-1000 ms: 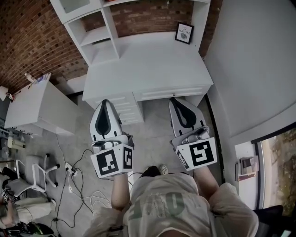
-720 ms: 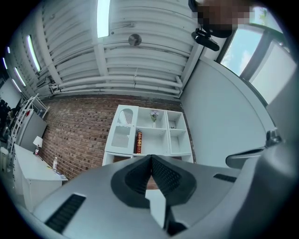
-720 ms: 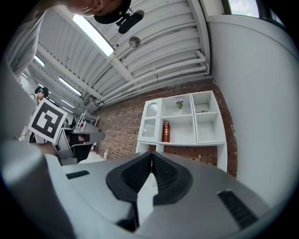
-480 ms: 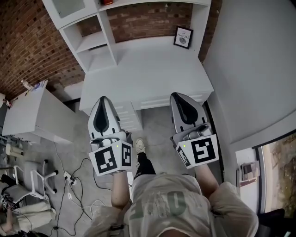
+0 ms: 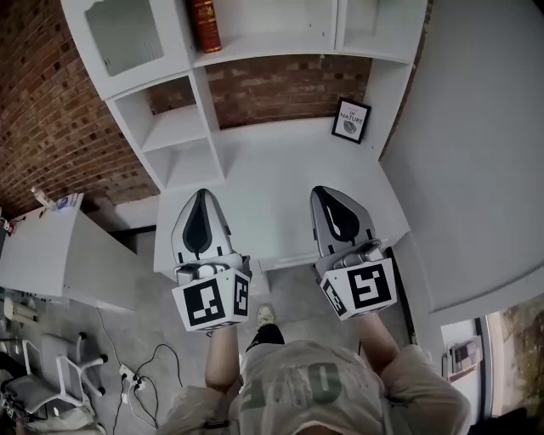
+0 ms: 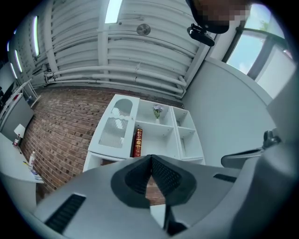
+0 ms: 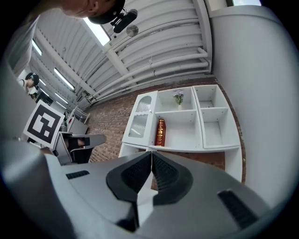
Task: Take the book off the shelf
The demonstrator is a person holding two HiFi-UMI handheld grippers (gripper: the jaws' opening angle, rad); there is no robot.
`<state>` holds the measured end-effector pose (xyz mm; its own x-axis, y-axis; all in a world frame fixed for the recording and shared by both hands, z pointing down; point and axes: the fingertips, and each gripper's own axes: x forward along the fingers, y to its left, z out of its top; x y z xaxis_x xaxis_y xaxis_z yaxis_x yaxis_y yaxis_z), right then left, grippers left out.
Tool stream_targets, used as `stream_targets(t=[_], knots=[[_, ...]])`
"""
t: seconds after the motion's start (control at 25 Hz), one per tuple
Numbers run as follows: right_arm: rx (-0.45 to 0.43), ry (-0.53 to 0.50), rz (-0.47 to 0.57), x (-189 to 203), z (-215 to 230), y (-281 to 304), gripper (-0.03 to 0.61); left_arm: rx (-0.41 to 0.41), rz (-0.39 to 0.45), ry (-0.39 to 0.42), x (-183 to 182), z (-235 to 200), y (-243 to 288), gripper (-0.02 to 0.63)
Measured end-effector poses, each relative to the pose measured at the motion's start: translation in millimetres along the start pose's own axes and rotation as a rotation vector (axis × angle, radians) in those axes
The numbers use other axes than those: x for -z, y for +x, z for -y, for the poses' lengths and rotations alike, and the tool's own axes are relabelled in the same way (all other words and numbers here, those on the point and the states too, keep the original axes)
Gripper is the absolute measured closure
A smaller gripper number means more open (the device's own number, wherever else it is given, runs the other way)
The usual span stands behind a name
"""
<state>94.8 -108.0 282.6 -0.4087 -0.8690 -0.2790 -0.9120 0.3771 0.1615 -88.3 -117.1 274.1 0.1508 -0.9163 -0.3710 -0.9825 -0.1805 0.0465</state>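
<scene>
Book (image 5: 205,24) is red with gold on its back. It stands up straight on the white shelf (image 5: 263,47), high above the white worktop (image 5: 280,170). It is at the left end of its box, right beside the cupboard with the glass door (image 5: 127,36). Nothing touches the book.

In the box above the book there is a small vase with flowers (image 7: 178,98). A little picture in a black frame (image 5: 351,120) stands at the back of the worktop on the right. A brick wall (image 5: 42,110) is behind and to the left.

The left fingers (image 5: 192,214) and the right fingers (image 5: 320,212) are side by side over the front of the worktop. They point up at the shelf and are well apart from the book. The left fingers are pressed together at the tips and hold nothing. The right fingers are also shut tight and hold nothing. Each one has a cube with black and white squares (image 5: 212,302) at its back end, near the person's arms.
</scene>
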Motion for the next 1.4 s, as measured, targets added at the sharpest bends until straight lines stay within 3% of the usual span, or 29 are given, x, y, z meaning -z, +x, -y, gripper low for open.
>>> stream_targets(t=[0.28,0.56,0.76,1.24,1.28,1.36,1.4], knots=[[0.023,-0.004,0.036,7,3,135,0.563,0.051,0.011,0.022,12,-63,116,0.604],[0.054,0.009,0.008,30,11,224,0.563,0.125,0.004,0.014,34,-91,196,0.604],[0.068,0.019,-0.017,36,25,250,0.563,0.126,-0.036,-0.012,52,-91,224,0.604],[-0.005,0.126,0.068,27,42,267,0.56,0.082,-0.04,0.045,62,-82,229,0.604],[-0.026,0.136,0.076,20,42,272,0.547,0.082,-0.039,0.052,61,-81,228,0.604],[-0.078,0.139,0.095,-1,40,289,0.343,0.078,-0.034,0.057,58,-80,228,0.604],[-0.094,0.128,0.105,-14,40,301,0.327,0.074,-0.029,0.051,56,-81,230,0.603]])
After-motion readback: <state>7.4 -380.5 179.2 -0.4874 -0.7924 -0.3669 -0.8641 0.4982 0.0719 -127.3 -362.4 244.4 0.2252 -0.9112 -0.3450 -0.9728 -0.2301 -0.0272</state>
